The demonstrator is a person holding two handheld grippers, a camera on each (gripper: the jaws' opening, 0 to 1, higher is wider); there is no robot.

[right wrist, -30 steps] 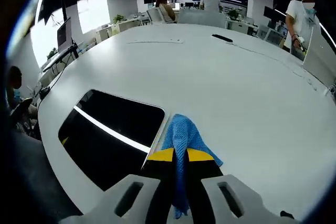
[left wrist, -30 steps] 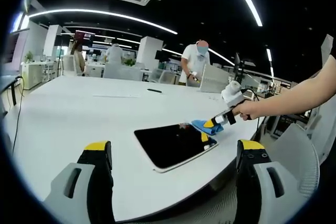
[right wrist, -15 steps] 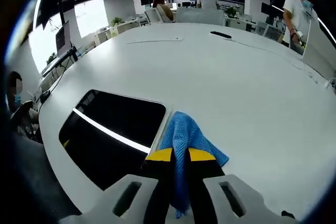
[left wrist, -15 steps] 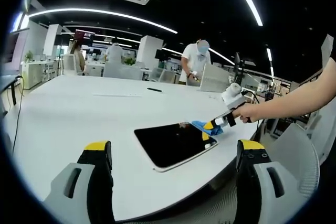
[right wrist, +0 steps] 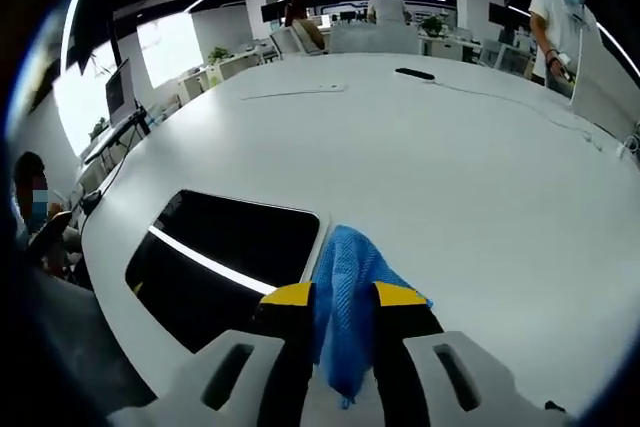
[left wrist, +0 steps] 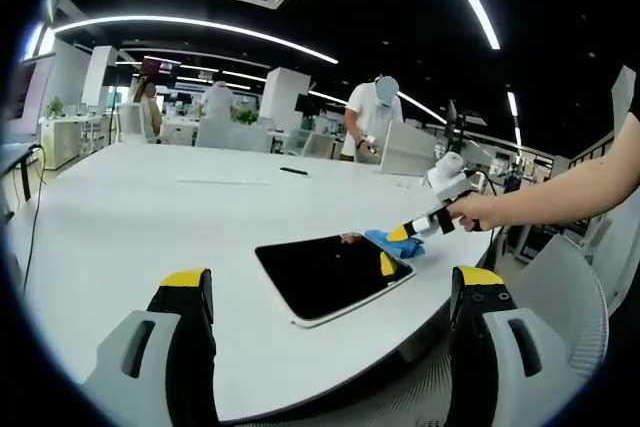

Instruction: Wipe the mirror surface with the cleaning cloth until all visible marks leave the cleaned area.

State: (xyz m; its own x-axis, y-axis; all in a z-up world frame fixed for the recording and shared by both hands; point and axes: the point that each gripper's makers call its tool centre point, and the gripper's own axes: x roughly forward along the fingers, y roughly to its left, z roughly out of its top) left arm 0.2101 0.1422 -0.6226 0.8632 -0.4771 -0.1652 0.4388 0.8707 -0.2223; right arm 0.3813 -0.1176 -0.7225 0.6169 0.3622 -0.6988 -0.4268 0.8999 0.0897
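Jaws first: in the left gripper view my left claw [left wrist: 335,297] stands wide apart with nothing between its yellow-tipped fingers [left wrist: 186,279], held back off the near edge of the white table [left wrist: 120,207]. In the right gripper view my right claw [right wrist: 340,294] is clamped on the blue cleaning cloth [right wrist: 350,285], which bunches up between the yellow tips and hangs down toward 6 o'clock. Just past the left claw, the dark mirror [left wrist: 332,272] lies flat on the table near its rounded edge, reflecting a bright strip of ceiling light. From the left gripper view the right claw comes in from 3 o'clock, my hand [left wrist: 468,211] gripping its handle, and the cloth sits at the mirror's far corner, touching or just beside its rim; I cannot tell which. In the right gripper view the mirror lies at about 10 o'clock from the cloth. Farther out on the table lies a small dark object [right wrist: 414,73] at 12 o'clock. Beyond the table stand people [left wrist: 370,117], desks and chairs [left wrist: 232,135] of an open office, under curved ceiling lights [left wrist: 190,29].
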